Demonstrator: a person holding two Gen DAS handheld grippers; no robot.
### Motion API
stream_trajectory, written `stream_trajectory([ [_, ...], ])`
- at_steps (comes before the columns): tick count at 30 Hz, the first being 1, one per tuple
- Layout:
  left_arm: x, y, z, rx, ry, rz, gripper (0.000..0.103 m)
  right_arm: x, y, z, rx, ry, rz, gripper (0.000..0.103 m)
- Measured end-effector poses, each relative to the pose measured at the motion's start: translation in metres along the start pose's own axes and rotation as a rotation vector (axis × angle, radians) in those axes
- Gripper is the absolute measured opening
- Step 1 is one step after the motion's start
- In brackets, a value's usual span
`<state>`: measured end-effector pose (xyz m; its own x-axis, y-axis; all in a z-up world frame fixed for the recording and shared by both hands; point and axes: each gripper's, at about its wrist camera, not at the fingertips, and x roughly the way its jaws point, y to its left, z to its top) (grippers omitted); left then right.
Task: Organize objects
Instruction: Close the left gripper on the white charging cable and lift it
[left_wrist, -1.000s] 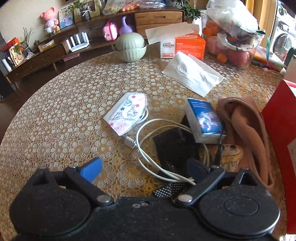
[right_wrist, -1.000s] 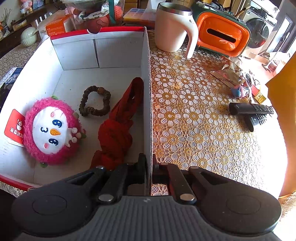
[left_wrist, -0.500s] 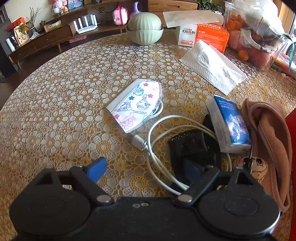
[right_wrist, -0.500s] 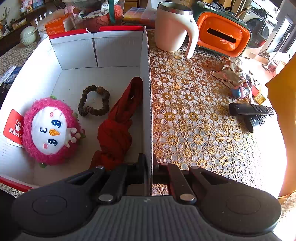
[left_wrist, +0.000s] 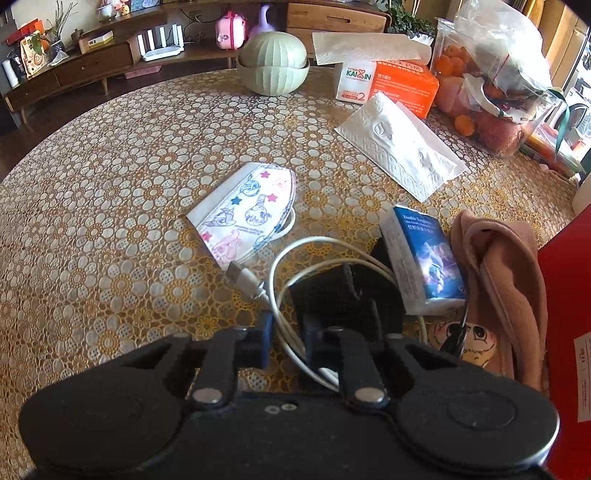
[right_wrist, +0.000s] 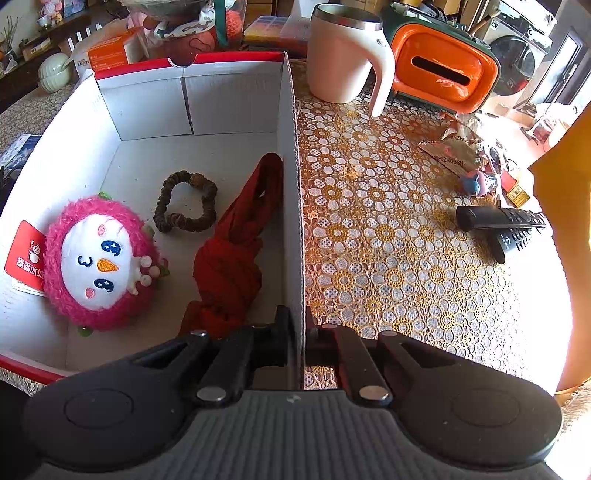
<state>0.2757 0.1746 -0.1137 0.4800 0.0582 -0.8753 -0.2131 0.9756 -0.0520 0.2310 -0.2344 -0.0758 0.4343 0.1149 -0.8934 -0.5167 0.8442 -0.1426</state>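
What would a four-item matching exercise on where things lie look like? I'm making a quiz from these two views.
Things:
1. pink plush toy
2. white cable
3. black remote
4. face mask

Places:
a. between the left gripper's fingers
b. inside the box
c. on the tablecloth, right of the box
d. flat on the tablecloth, beyond the cable's plug

Pairs: 1-b, 2-a, 3-c, 4-d
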Motion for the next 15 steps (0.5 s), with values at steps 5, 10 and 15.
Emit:
stream_trajectory([
  [5, -0.017, 0.001, 0.000, -0.003, -0.033, -0.005, 0.011, 0.000, 0.000, 0.000, -0.001, -0.001, -0.001, 0.006],
  [10, -0.041, -0.007, 0.001, 0.027, -0.069, -0.014, 0.009, 0.000, 0.000, 0.000, -0.001, -0.005, 0.001, 0.006],
  [15, -0.069, -0.022, 0.001, 0.072, -0.100, -0.047, 0.007, 0.000, 0.000, 0.000, -0.003, -0.009, 0.003, 0.006],
])
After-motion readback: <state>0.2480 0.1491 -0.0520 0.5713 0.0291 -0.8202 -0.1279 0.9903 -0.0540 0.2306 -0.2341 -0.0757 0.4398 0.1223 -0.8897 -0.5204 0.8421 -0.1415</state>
